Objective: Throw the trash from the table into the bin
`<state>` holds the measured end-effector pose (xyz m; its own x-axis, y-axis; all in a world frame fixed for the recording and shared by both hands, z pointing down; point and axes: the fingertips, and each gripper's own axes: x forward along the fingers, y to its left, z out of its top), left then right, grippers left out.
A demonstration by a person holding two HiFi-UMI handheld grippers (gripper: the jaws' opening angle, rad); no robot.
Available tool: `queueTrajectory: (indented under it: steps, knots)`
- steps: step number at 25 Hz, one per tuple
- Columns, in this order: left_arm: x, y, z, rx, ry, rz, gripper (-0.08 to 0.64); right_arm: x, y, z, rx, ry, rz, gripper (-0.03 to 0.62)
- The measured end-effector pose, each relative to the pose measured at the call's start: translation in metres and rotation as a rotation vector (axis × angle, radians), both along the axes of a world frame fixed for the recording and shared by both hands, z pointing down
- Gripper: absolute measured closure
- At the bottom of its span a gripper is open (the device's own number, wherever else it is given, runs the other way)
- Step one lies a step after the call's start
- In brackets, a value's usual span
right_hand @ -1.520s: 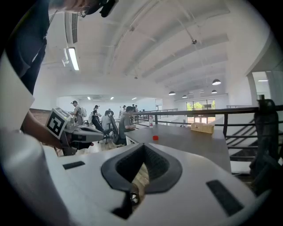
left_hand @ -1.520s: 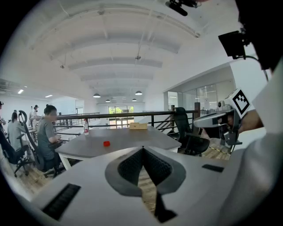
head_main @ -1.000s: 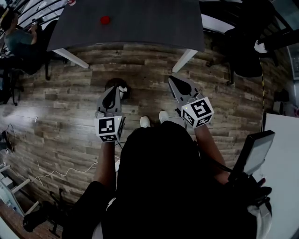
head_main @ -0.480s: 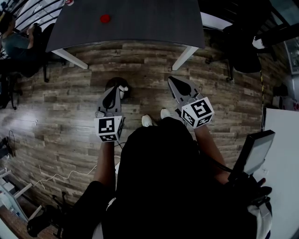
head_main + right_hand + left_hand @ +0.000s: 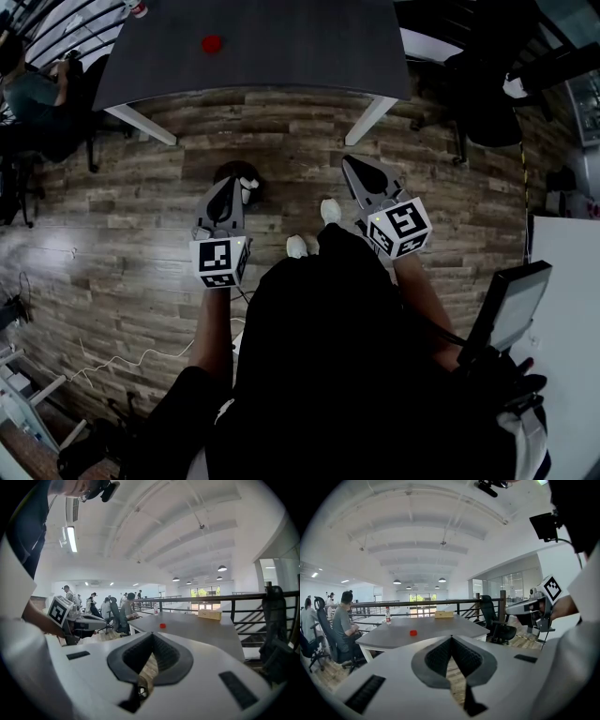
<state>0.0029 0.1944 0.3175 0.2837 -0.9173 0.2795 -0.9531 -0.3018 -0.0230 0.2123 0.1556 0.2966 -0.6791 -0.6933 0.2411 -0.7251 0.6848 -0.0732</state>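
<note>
You stand on a floor (image 5: 122,216) of weathered wooden planks under a white vaulted ceiling (image 5: 417,536). Ahead is a matte dark grey rectangular table (image 5: 300,47) on white legs. A round dark bin (image 5: 234,170) sits on the floor by your left gripper (image 5: 227,185). That claw and your right gripper (image 5: 350,162), both grey wedges, are closed tight and empty. The small red trash piece (image 5: 212,42) lies on the table.

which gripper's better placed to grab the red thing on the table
Left, probably. The red object sits on the table's left part, in line with the left gripper rather than the right gripper; the dark bin is by the left too. Both shut, empty.
</note>
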Motion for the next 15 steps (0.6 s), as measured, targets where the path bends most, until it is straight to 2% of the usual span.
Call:
queueTrajectory:
  steps: [7,15]
  knots:
    - [0.005,-0.019,0.005,-0.022,-0.003,-0.012,0.551,0.007,-0.025,0.003,-0.008,-0.016,-0.005,0.588]
    - [0.008,-0.038,-0.002,-0.002,-0.009,-0.064,0.549,0.005,-0.053,0.005,-0.004,-0.033,-0.056,0.588]
